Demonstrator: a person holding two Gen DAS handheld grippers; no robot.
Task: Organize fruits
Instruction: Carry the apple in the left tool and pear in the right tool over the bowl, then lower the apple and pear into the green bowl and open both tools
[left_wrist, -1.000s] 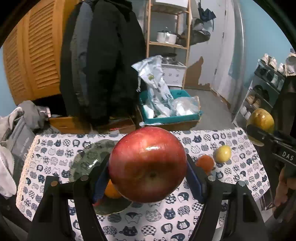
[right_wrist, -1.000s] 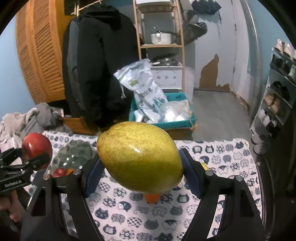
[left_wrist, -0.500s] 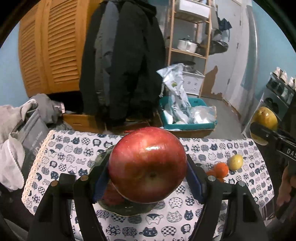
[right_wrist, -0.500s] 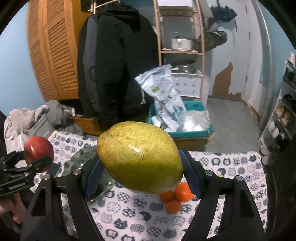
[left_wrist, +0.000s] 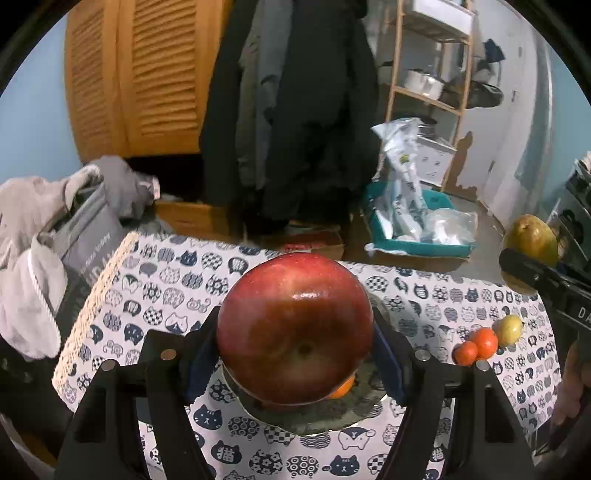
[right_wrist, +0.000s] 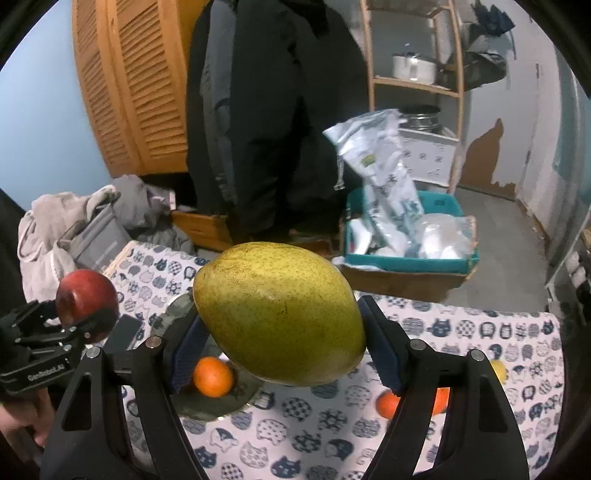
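My left gripper (left_wrist: 295, 332) is shut on a red apple (left_wrist: 294, 325), held above a dark glass plate (left_wrist: 317, 415) on the cat-print tablecloth. An orange fruit (left_wrist: 343, 387) peeks out on the plate under the apple. My right gripper (right_wrist: 284, 343) is shut on a yellow-green pear (right_wrist: 279, 314), also seen at the right edge of the left wrist view as the pear (left_wrist: 532, 240). In the right wrist view the plate (right_wrist: 218, 404) lies low left with a tangerine (right_wrist: 213, 376) on it. Two tangerines (left_wrist: 476, 347) and a small yellow fruit (left_wrist: 509, 329) lie on the cloth to the right.
The cat-print table (left_wrist: 155, 280) ends at a woven left edge. Grey clothes and a bag (left_wrist: 48, 240) pile up at the left. Beyond the table stand a teal bin of plastic bags (left_wrist: 417, 229), hanging dark coats (left_wrist: 295, 110), a louvred wooden cabinet (left_wrist: 129, 74) and a shelf with pots (left_wrist: 428, 81).
Both hands have swung left across the table with their fruit. The plate now lies directly under the apple, and the loose tangerines have slid to the right in both views.
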